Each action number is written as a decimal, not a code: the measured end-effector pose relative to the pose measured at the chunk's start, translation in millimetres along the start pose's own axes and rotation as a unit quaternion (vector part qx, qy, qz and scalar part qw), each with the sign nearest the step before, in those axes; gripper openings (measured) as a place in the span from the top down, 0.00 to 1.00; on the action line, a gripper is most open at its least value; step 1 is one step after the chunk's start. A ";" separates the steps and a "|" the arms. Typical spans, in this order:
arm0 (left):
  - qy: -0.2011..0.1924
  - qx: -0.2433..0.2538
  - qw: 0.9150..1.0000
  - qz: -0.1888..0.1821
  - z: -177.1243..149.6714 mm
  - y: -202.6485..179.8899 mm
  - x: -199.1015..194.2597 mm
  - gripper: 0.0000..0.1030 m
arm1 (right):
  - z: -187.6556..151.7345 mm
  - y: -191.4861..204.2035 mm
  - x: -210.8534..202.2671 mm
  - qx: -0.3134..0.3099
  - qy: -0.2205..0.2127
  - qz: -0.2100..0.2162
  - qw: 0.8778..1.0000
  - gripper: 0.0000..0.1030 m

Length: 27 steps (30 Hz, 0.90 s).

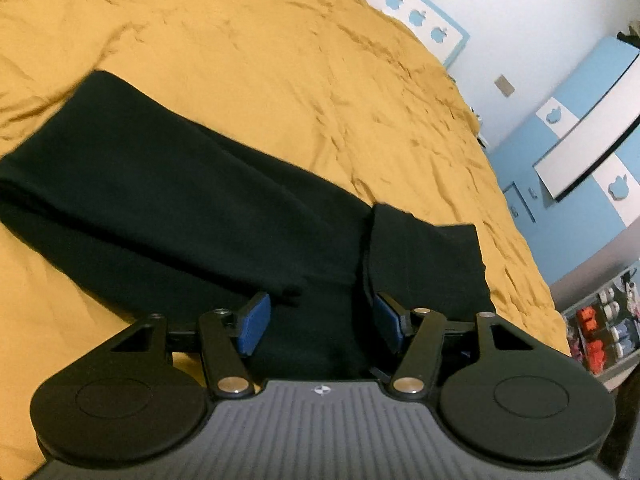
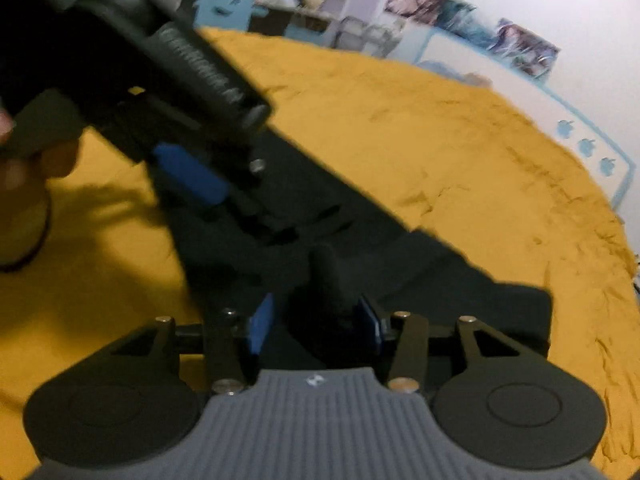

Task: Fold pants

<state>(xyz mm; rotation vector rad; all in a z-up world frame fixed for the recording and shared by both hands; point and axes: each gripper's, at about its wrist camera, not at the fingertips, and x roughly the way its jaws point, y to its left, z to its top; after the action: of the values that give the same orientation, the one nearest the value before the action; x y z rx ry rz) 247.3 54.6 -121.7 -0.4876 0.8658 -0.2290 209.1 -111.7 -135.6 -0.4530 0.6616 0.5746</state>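
left wrist: tongs [image 1: 320, 320] wide over pants [image 1: 160, 200]

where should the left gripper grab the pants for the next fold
Probably the short cuff end of the pants, at the edge corner near the left gripper. The legs lie flat and stacked on the yellow sheet, so come in low from the near side, slide one finger under both layers and pinch; a mid-leg grip would likely bunch the cloth.

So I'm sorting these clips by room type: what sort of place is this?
Most likely a child's bedroom. Black pants lie on a wide bed with a mustard-yellow cover; blue-and-white furniture with apple cut-outs lines the wall, and posters hang above it.
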 end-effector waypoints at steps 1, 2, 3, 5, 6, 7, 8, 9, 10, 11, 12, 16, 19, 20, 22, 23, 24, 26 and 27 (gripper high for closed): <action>0.005 0.002 1.000 -0.003 -0.1 -1.8 2.6 0.32 | -0.9 -7.5 -3.7 0.020 -0.001 0.012 1.000 0.59; 0.010 0.004 1.000 -0.006 -0.7 -3.4 5.0 0.32 | -3.3 -16.2 -13.0 0.050 -0.006 0.026 0.998 0.59; 0.014 0.006 1.000 -0.008 -0.8 -5.8 8.1 0.31 | -5.7 -22.2 -20.7 0.070 -0.010 0.031 0.997 0.60; 0.018 0.007 1.000 -0.009 0.4 -11.8 14.7 0.31 | -13.8 -35.1 -38.6 0.108 -0.027 0.025 0.993 0.60; 0.019 0.006 1.000 -0.011 1.8 -14.6 18.0 0.31 | -18.0 -41.6 -46.1 0.127 -0.034 0.014 0.991 0.59; 0.020 0.001 1.000 -0.015 3.3 -16.6 20.6 0.31 | -22.9 -48.3 -53.3 0.145 -0.041 0.004 0.989 0.59; 0.021 -0.003 1.000 -0.022 5.0 -18.9 23.6 0.31 | -27.9 -54.6 -60.9 0.158 -0.048 -0.005 0.986 0.59; 0.022 -0.006 0.999 -0.024 5.5 -21.6 26.4 0.31 | -32.6 -59.0 -67.1 0.169 -0.054 -0.013 0.984 0.59; 0.025 -0.008 0.999 -0.026 6.9 -24.9 28.9 0.31 | -37.3 -63.7 -72.5 0.181 -0.059 -0.019 0.981 0.59; 0.026 -0.009 0.999 -0.028 8.1 -28.8 30.2 0.31 | -40.7 -66.7 -77.5 0.192 -0.063 -0.024 0.979 0.59; 0.023 -0.010 0.999 -0.030 8.1 -31.7 29.7 0.31 | -42.0 -72.5 -80.6 0.205 -0.065 -0.028 0.976 0.59; -0.019 -0.028 0.998 -0.049 2.8 -36.0 18.5 0.31 | -55.6 -78.3 -92.0 0.237 -0.072 -0.037 0.968 0.59; -0.019 -0.034 0.998 -0.053 -0.9 -39.4 20.4 0.28 | -59.8 -79.4 -90.5 0.246 -0.071 -0.040 0.966 0.59; -0.008 -0.024 0.999 -0.043 -1.1 -42.8 25.5 0.28 | -60.8 -78.0 -88.0 0.246 -0.065 -0.046 0.966 0.59; 0.013 -0.006 1.000 -0.011 -2.1 -49.9 37.6 0.30 | -63.2 -81.8 -77.0 0.250 -0.052 -0.062 0.965 0.59; 0.020 -0.004 1.000 -0.004 -2.1 -51.5 43.2 0.33 | -63.2 -82.9 -73.8 0.256 -0.047 -0.071 0.963 0.59; 0.024 -0.009 1.000 -0.003 -2.5 -51.1 48.5 0.59 | -63.5 -83.7 -70.0 0.264 -0.045 -0.071 0.961 0.59; 0.014 -0.024 0.999 -0.018 -2.7 -47.8 50.2 0.93 | -65.2 -83.8 -69.9 0.273 -0.048 -0.071 0.958 0.59; 0.009 -0.028 0.999 -0.029 -2.5 -46.6 47.9 0.94 | -64.9 -84.7 -70.9 0.275 -0.051 -0.070 0.958 0.59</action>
<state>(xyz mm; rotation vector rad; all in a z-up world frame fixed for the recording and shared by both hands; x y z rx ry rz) 275.8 -4.9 -132.0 -0.5645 0.8780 -0.2627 187.6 -236.4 -115.5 0.0523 0.6518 0.2576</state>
